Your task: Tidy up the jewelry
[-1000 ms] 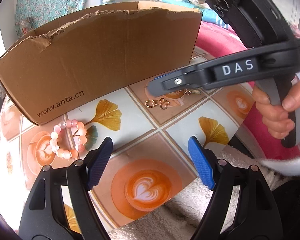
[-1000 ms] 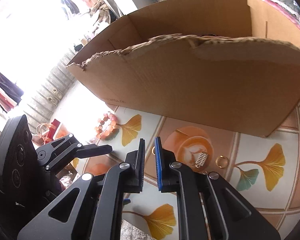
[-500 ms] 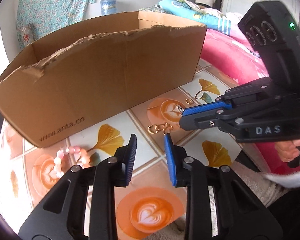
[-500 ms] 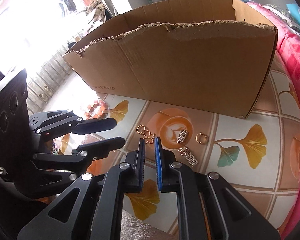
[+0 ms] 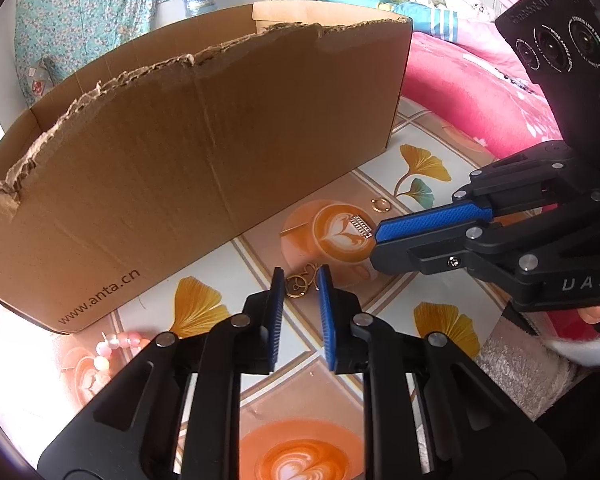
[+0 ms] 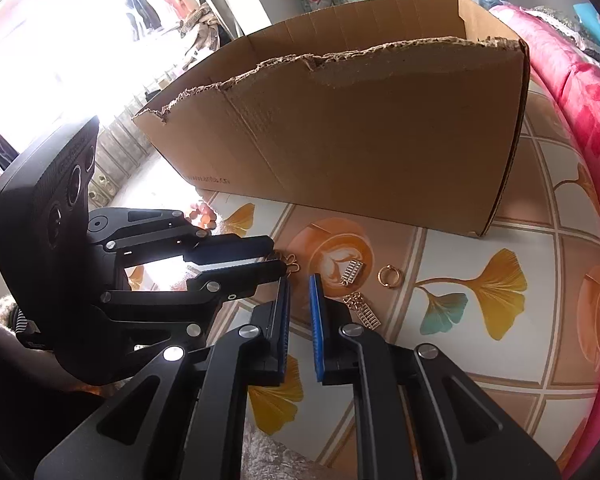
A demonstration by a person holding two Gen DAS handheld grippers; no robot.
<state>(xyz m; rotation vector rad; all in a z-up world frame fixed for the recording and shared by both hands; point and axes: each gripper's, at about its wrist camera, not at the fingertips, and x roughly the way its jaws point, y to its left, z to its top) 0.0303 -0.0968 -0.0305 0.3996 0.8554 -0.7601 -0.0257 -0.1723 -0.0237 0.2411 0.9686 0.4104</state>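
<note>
A gold looped charm (image 5: 298, 283) lies on the patterned table (image 5: 440, 280), right between the blue fingertips of my left gripper (image 5: 299, 276). Its jaws are closing around the charm, and a thin gap still shows beside it. In the right wrist view the left gripper (image 6: 276, 258) reaches in from the left with the charm (image 6: 291, 263) at its tips. My right gripper (image 6: 298, 284) is shut on nothing and hovers near a silver bar charm (image 6: 352, 272), a gold ring (image 6: 389, 276) and a second silver charm (image 6: 364, 310). A torn cardboard box (image 5: 180, 160) stands behind.
A pink bead bracelet (image 5: 112, 346) lies at the left, by the box's front corner. Pink bedding (image 5: 460, 92) rises past the table's right edge. A fuzzy grey cloth (image 5: 520, 368) borders the near edge. The right gripper (image 5: 378, 242) hangs close to the left one's right side.
My left gripper's jaws went from wide apart to narrow. It moved from beside the bead bracelet over to the gold looped charm, which now sits between its tips. The right gripper stayed shut.
</note>
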